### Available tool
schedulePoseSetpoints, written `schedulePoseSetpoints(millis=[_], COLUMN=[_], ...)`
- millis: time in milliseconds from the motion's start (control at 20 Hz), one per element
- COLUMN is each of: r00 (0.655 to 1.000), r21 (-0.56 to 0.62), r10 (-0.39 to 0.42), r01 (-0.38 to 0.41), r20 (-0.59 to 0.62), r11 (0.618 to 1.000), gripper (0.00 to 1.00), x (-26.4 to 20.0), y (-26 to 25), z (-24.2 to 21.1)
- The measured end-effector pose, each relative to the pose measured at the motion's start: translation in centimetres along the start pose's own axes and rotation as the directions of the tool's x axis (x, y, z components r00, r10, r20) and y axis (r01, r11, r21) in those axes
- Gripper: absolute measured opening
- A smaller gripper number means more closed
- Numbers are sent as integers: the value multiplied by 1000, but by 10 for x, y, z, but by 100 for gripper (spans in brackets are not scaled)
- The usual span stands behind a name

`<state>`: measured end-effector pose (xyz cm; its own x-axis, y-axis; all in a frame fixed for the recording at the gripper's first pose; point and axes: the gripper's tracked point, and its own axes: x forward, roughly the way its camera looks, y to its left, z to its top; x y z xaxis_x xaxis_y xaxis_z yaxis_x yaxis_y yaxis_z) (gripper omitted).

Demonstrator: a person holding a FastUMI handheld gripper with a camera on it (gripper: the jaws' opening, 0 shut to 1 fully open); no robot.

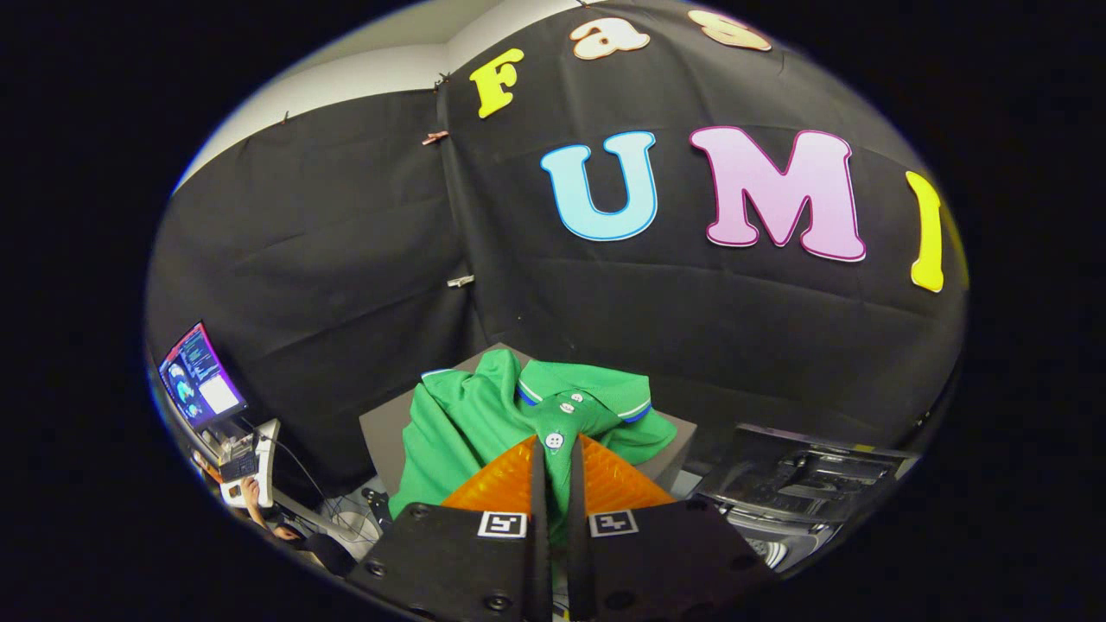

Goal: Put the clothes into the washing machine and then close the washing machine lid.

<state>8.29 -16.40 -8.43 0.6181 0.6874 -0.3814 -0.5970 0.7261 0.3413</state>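
While the gripper (556,442) pinches the green polo shirt's (467,423) placket between nearly closed fingers, a grey box (380,432) sits beneath and the washing machine (804,492) waits just beside

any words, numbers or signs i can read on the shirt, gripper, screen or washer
green polo shirt: no print seen
gripper, shut on the shirt's placket: square coded markers, no words
monitor: text too small to read
washing machine: panel marks too blurred
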Motion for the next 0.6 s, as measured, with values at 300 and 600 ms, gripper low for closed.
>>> schedulePoseSetpoints(millis=[300,600], r00=[1000,996], r21=[9,80], r10=[16,-69], r01=[-17,64], r20=[21,63], r11=[1000,995], gripper=[12,12], x=[-48,-91], y=[-52,-107], z=[-13,-17])
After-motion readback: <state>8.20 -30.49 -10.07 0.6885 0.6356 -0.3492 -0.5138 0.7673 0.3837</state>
